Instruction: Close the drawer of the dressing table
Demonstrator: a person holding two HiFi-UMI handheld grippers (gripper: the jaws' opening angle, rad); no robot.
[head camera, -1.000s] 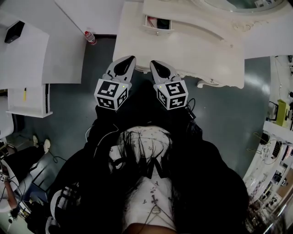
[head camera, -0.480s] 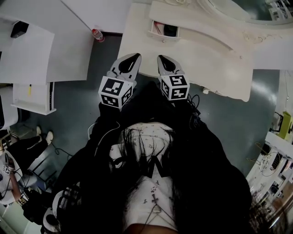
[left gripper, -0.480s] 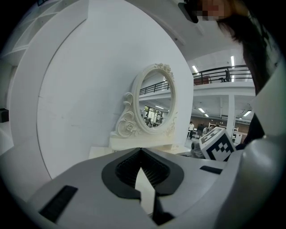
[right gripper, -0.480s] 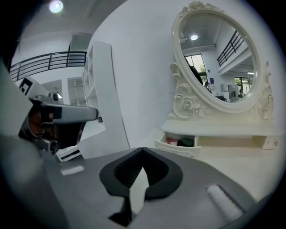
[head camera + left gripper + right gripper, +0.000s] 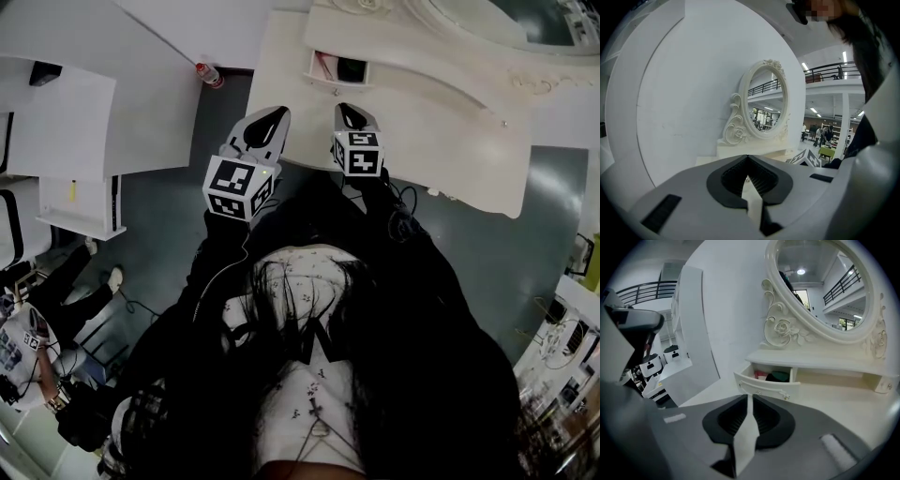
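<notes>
The right gripper (image 5: 349,114) had moved forward since a moment ago and hung over the front edge of the big cream-white dressing table (image 5: 450,122). A round mirror with a curly white frame (image 5: 820,282) stood at the back of the table. The small white drawer (image 5: 764,383) was pulled open under the low shelf, in front of the right gripper and not touching it. The left gripper (image 5: 272,117) was by the table's left corner. Both grippers had their jaws pressed together with nothing in them. Something red and something dark green (image 5: 778,377) lay in the drawer.
</notes>
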